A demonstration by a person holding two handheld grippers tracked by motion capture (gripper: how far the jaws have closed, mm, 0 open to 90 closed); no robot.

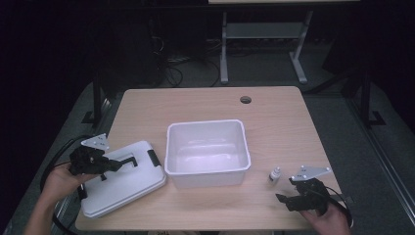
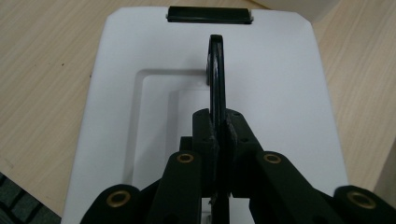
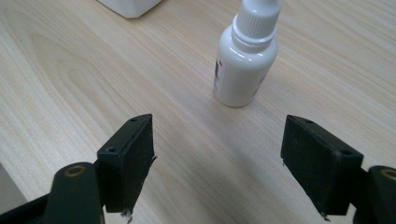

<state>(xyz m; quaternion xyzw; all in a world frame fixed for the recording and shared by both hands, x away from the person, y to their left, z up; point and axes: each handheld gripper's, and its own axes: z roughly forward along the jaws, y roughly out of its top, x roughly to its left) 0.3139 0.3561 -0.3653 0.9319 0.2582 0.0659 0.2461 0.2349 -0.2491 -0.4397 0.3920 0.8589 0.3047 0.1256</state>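
Observation:
A white box lid (image 1: 122, 185) lies flat at the table's front left, with a black handle (image 1: 128, 160) standing up from its top. My left gripper (image 1: 115, 165) is shut on that handle; in the left gripper view its pads (image 2: 212, 140) pinch the thin handle (image 2: 216, 70) above the lid (image 2: 280, 93). A small white dropper bottle (image 1: 275, 175) stands upright right of the white bin (image 1: 205, 179). My right gripper (image 1: 281, 198) rests open near the front right edge. The bottle (image 3: 245, 65) stands just beyond the right gripper (image 3: 217, 154), between the lines of its jaws and untouched.
The open white bin is empty and sits mid-table; its corner (image 3: 130, 5) shows in the right gripper view. A black latch clip (image 2: 209, 14) sits on the lid's far edge. A cable hole (image 1: 245, 100) marks the back of the wooden table (image 1: 293, 127).

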